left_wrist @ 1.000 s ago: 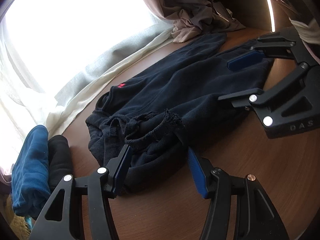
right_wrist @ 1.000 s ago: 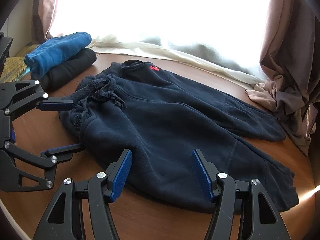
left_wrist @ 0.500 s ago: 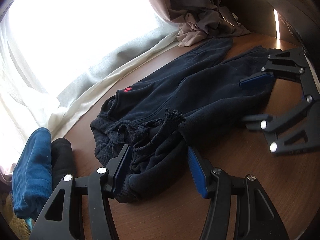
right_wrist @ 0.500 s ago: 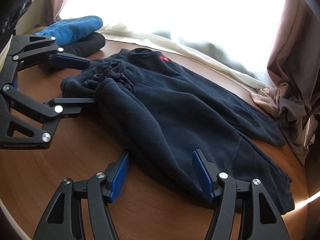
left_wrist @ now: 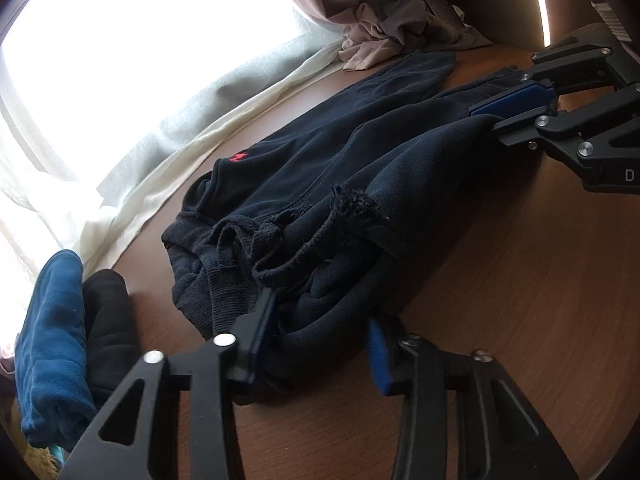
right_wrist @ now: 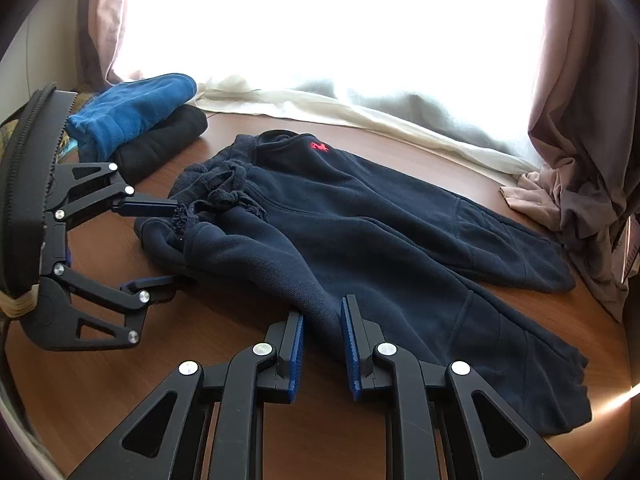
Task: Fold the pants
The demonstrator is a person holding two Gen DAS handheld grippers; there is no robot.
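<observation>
Dark navy pants [right_wrist: 360, 220] with a small red logo lie flat on a brown wooden table [right_wrist: 120, 380], waistband to the left and legs to the right. My right gripper [right_wrist: 322, 344] pinches a raised ridge of the pants' near edge, and its jaws are still closing. It also appears in the left wrist view as the right gripper [left_wrist: 484, 118] nipping the fabric. My left gripper [left_wrist: 318, 340] straddles the bunched waistband and drawstring. Its jaws are closing, and one blue pad [left_wrist: 378, 356] still shows its bare face. From the right wrist, the left gripper [right_wrist: 164, 244] brackets the waistband corner.
A folded blue garment [right_wrist: 132, 112] lies on a folded black one [right_wrist: 160, 140] at the table's far left. Cream curtain cloth [right_wrist: 360, 108] trails along the back edge under a bright window. A brown curtain [right_wrist: 580, 160] bunches at the far right. The table's rim curves close in front.
The right gripper's jaws have narrowed onto the pants' near edge, which now stands up in a ridge. The left gripper's jaws have narrowed a little around the waistband.
</observation>
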